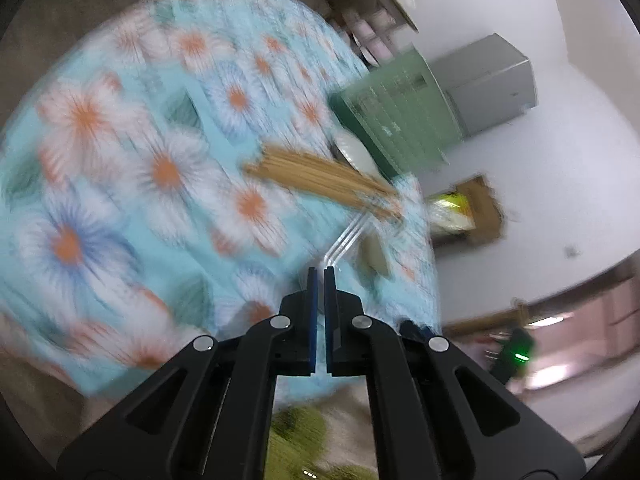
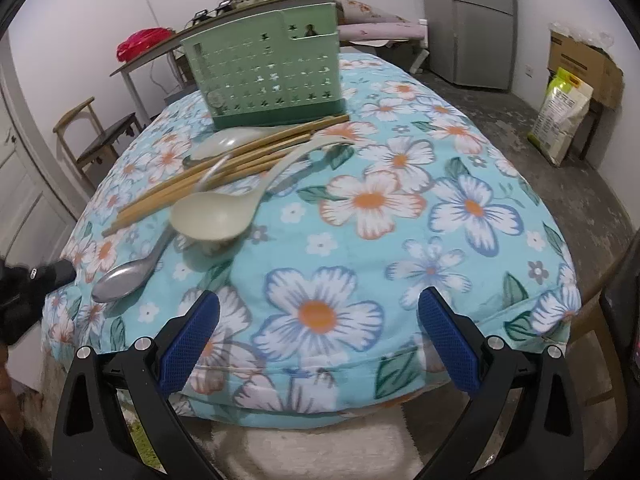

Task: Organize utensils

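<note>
— What are the grippers doing?

— The right gripper is hanging over the near edge of the flowered cloth with its jaws spread wide and nothing between them. The left gripper is coming in from the side with its pads pressed together. I'm seeing nothing pinched there, though its own view is blurring badly.

— And the utensils?

— All are lying loose on the cloth. Nearest is the metal spoon, bowl just beside the left tips, handle running under the cream ladle. I'm guessing it is stiff, light and slick, lying flat on soft fabric, so the neck where it lifts clear is looking like the best hold. Pulling it could drag the ladle.

— Behind that?

— The chopsticks are lying bundled at a slant, with a pale spoon beside them. They are probably light and rigid, apt to roll or fan out; pinching across the middle is seeming safest. The ladle looks like light plastic, easiest by its handle.

— Where are they going?

— Presumably into the green caddy, standing upright just behind them and seemingly empty.

— Any writing?

— The yellow-green bag and cardboard box by the far wall are showing print, too small to read.
</note>
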`<action>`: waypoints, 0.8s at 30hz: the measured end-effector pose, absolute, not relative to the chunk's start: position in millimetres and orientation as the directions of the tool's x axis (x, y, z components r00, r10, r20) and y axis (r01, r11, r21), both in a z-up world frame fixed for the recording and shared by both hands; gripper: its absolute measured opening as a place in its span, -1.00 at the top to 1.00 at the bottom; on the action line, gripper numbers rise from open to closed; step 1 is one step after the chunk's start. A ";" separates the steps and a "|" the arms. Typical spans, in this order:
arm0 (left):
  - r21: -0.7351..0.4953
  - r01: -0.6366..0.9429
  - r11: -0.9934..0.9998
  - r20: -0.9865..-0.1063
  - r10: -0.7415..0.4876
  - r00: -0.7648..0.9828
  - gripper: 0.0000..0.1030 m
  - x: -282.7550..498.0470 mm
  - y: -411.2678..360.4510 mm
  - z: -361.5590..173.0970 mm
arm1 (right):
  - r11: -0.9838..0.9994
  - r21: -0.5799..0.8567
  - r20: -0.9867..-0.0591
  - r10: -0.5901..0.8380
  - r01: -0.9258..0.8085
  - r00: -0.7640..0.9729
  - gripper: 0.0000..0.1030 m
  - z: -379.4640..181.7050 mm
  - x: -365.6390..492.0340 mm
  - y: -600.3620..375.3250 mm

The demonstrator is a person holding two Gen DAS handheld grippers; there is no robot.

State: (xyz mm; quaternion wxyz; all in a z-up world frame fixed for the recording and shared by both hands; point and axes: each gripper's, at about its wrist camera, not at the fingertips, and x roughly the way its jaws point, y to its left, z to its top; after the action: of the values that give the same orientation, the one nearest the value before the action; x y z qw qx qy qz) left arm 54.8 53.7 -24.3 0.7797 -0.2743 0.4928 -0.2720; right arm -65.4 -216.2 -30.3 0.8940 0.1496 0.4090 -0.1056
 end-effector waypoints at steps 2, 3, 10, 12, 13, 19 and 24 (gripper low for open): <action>-0.619 0.175 0.766 -0.657 -0.627 0.420 0.97 53.6 55.6 -17.0 | 0.940 0.169 -0.760 -0.067 0.297 0.646 -0.88 -29.5 -64.9 -211.2; -0.592 0.185 0.785 -0.667 -0.605 0.435 0.97 51.5 56.5 -14.7 | 0.943 0.162 -0.760 -0.070 0.292 0.647 -0.88 -29.4 -64.6 -209.3; -0.561 0.254 0.788 -0.672 -0.612 0.418 0.71 38.1 49.1 -11.5 | 0.942 0.161 -0.770 -0.065 0.293 0.635 -0.88 -33.9 -61.3 -208.3; -0.577 0.270 0.771 -0.672 -0.636 0.380 0.69 34.9 44.5 -17.5 | 0.941 0.164 -0.773 -0.064 0.295 0.631 -0.88 -35.4 -60.2 -208.7; -0.589 0.276 0.760 -0.668 -0.649 0.363 0.65 33.1 42.5 -19.4 | 0.941 0.164 -0.774 -0.063 0.296 0.631 -0.88 -35.9 -60.0 -208.9; -0.701 0.258 0.665 -0.617 -0.746 0.248 0.40 26.9 34.4 -30.6 | 0.940 0.167 -0.775 -0.061 0.297 0.628 -0.88 -38.1 -58.6 -209.5; -0.749 0.146 0.646 -0.614 -0.760 0.212 0.42 38.9 28.4 -54.7 | 0.941 0.168 -0.773 -0.060 0.295 0.632 -0.88 -39.1 -58.7 -209.6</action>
State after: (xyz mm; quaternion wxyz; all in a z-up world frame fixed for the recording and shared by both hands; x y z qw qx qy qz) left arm 38.9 28.4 -54.7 0.7256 -0.2821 0.5445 -0.3122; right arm -58.7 -209.6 -39.1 0.8923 0.1406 0.4173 -0.0995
